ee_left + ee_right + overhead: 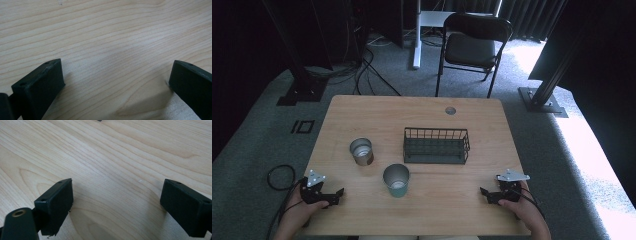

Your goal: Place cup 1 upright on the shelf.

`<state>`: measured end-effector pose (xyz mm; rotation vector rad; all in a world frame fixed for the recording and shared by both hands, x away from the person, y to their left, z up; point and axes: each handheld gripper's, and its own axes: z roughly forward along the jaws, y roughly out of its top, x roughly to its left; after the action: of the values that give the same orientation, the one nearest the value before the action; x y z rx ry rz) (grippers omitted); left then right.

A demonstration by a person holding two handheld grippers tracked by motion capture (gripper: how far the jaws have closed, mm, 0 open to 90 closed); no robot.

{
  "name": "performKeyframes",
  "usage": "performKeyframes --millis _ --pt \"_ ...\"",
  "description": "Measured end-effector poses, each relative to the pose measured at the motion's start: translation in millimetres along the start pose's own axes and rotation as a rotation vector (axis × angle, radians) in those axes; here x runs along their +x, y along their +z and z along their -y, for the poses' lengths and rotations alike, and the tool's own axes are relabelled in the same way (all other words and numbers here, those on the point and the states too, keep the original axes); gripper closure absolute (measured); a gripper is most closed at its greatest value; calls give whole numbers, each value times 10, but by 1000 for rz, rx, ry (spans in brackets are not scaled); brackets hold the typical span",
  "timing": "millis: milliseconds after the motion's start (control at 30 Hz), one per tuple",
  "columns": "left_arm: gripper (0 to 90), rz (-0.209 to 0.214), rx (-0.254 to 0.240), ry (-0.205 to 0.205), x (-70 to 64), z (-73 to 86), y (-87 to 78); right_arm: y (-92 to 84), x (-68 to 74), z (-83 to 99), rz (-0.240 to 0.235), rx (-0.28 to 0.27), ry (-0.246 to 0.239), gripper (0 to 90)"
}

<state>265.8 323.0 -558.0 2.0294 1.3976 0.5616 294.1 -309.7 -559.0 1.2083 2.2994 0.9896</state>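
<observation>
On the wooden table (422, 107) stand a metal can (361, 151), a teal cup (396, 180) in front of it, and a dark wire basket (436, 145) to the right. My left gripper (338, 196) rests near the front left corner, pointing right, open and empty. My right gripper (486, 194) rests near the front right edge, pointing left, open and empty too. In the left gripper view my left gripper (116, 85) has only bare wood between its wide-apart jaws. The right gripper view gives the same picture for my right gripper (117, 203).
A small round grommet hole (450, 110) sits near the table's far edge. Beyond the table stand a black folding chair (472, 45), a white desk leg (417, 35), dark frame posts and floor cables (367, 70). A cable loop (279, 177) lies left of the table.
</observation>
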Motion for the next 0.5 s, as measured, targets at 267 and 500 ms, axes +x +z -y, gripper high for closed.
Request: performKeyframes --millis 267,500 --pt "3 0 0 0 0 0 0 -15 -14 11 5 -7 26 112" --pt "3 0 0 0 0 0 0 -35 -9 27 8 -11 25 112"
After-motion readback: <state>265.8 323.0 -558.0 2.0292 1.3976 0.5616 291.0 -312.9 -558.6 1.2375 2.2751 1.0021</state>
